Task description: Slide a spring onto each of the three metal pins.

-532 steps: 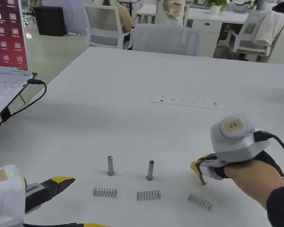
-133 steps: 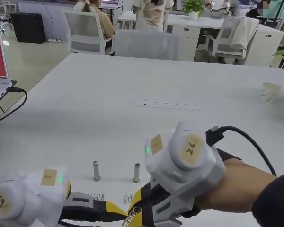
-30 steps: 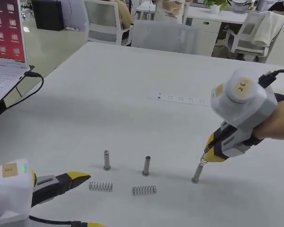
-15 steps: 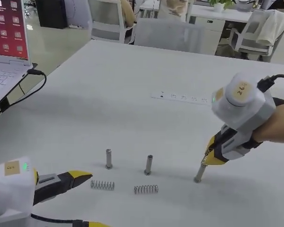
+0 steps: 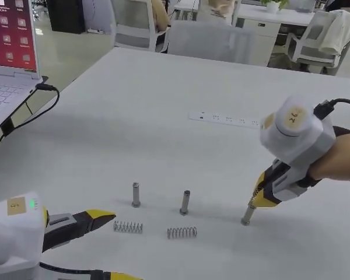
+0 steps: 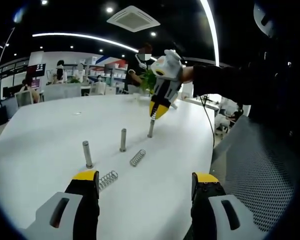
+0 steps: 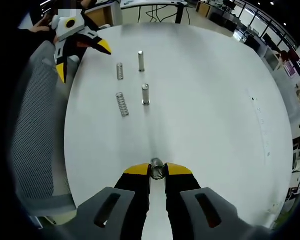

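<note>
Three upright metal pins stand in a row on the white table: left pin [image 5: 136, 194], middle pin [image 5: 185, 202], right pin [image 5: 246, 216]. Two loose springs lie in front of them, one [image 5: 128, 227] by the left pin, the other [image 5: 182, 232] by the middle pin. My right gripper [image 5: 256, 200] is shut on a third spring [image 7: 157, 170] and holds it right at the top of the right pin. My left gripper [image 6: 145, 177] stands open and holds nothing, low at the near left, short of the left spring [image 6: 108, 179].
A laptop [image 5: 9, 52] with a black cable [image 5: 32, 116] sits at the far left. A white power strip [image 5: 224, 120] lies across the table behind the pins. Chairs and desks stand beyond the far edge.
My right gripper has come down a little with its spring, closing onto the top of the right pin. The left gripper, the other pins and the loose springs have stayed put.
</note>
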